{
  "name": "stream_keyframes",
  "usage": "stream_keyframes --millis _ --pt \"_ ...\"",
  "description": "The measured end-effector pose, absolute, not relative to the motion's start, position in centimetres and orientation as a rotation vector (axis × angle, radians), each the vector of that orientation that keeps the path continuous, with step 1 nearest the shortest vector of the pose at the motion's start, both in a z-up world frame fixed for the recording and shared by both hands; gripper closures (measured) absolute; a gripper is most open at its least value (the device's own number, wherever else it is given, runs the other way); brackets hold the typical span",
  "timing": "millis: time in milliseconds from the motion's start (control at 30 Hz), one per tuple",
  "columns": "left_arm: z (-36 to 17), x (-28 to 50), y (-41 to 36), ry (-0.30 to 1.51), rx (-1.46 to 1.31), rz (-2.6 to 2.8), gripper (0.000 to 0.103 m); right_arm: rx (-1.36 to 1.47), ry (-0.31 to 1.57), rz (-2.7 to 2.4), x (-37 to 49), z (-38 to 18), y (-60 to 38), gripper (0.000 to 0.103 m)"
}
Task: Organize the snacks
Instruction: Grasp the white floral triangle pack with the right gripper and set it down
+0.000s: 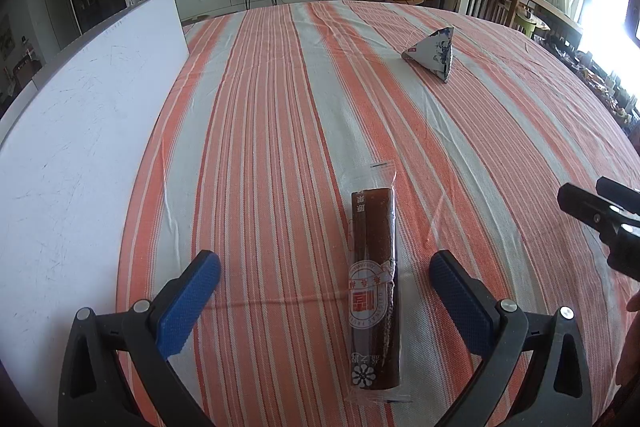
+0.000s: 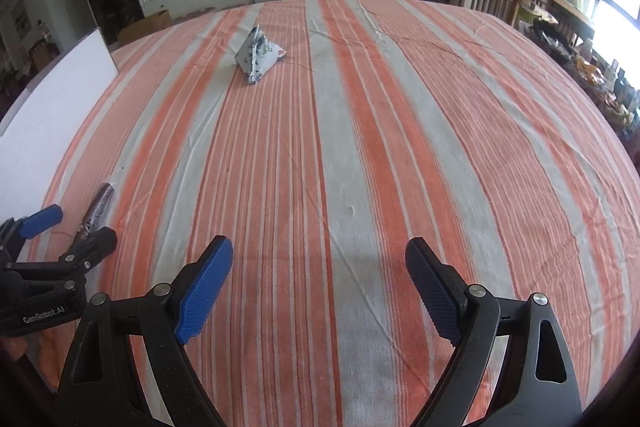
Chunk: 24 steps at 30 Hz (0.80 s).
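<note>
1. The left gripper [image 1: 325, 277] stands wide open over a table covered with an orange, red and grey striped cloth [image 1: 280, 107]; its blue-padded fingers [image 1: 188, 301] hold nothing.
2. A long dark brown snack bar in clear wrapping [image 1: 374, 267] lies flat on the cloth between the left gripper's two fingers, nearer the right one, touching neither. Its length runs away from the gripper, roughly along the stripes.
3. A pyramid-shaped snack packet, white with blue print [image 1: 434, 53], sits well ahead of the left gripper and off to its right, well apart from the bar.
4. A white board [image 1: 80, 147] lies just left of the left gripper, along the edge of the cloth.
5. The right gripper [image 2: 319, 277] is also spread wide with nothing between its fingers, only bare cloth below and ahead.
6. From the right gripper, the pyramid packet [image 2: 258, 57] stands far ahead and slightly left.
7. The left gripper [image 2: 68, 227] shows at the right gripper's left side, with the dark bar [image 2: 98, 209] seen edge-on beside it; in this corner the view is stretched, so whether a finger touches the wrapper cannot be told from here.
8. The right gripper's black tip [image 1: 600, 211] appears at the left gripper's right, near but apart.
</note>
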<state>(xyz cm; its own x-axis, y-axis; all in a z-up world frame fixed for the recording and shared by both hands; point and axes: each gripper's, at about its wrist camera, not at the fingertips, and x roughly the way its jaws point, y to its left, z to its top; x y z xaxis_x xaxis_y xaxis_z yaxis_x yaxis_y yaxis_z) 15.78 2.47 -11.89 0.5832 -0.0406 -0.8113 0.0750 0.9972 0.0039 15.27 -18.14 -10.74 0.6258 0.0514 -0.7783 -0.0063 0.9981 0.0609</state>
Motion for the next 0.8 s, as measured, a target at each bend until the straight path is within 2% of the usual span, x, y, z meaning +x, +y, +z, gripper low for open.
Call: stream_keyframes --millis 200,300,500,533,567,600,800 --pt "-11.9 15.8 2.5 0.946 0.039 -0.068 0.000 -0.061 0.826 0.177 23.9 -8.3 -16.2 0.013" --pt "-11.9 15.8 2.5 0.946 0.039 -0.068 0.000 -0.120 0.901 0.234 28.9 -9.3 -14.5 0.014" --pt "-11.9 15.8 2.4 0.946 0.039 -0.068 0.000 -0.153 0.914 0.224 34.0 -11.2 -12.0 0.016" --pt "-11.9 15.8 2.4 0.946 0.039 -0.068 0.000 -0.153 0.924 0.225 34.5 -11.5 -11.8 0.017" --pt "-11.9 15.8 2.5 0.945 0.039 -0.068 0.000 -0.162 0.938 0.227 34.6 -11.8 -11.7 0.033" --pt "-11.9 15.8 2.5 0.946 0.039 -0.068 0.000 -0.135 0.922 0.256 34.4 -11.7 -11.8 0.042" --pt "-11.9 15.8 2.4 0.946 0.039 -0.068 0.000 -0.124 0.896 0.222 31.4 -10.3 -13.8 0.042"
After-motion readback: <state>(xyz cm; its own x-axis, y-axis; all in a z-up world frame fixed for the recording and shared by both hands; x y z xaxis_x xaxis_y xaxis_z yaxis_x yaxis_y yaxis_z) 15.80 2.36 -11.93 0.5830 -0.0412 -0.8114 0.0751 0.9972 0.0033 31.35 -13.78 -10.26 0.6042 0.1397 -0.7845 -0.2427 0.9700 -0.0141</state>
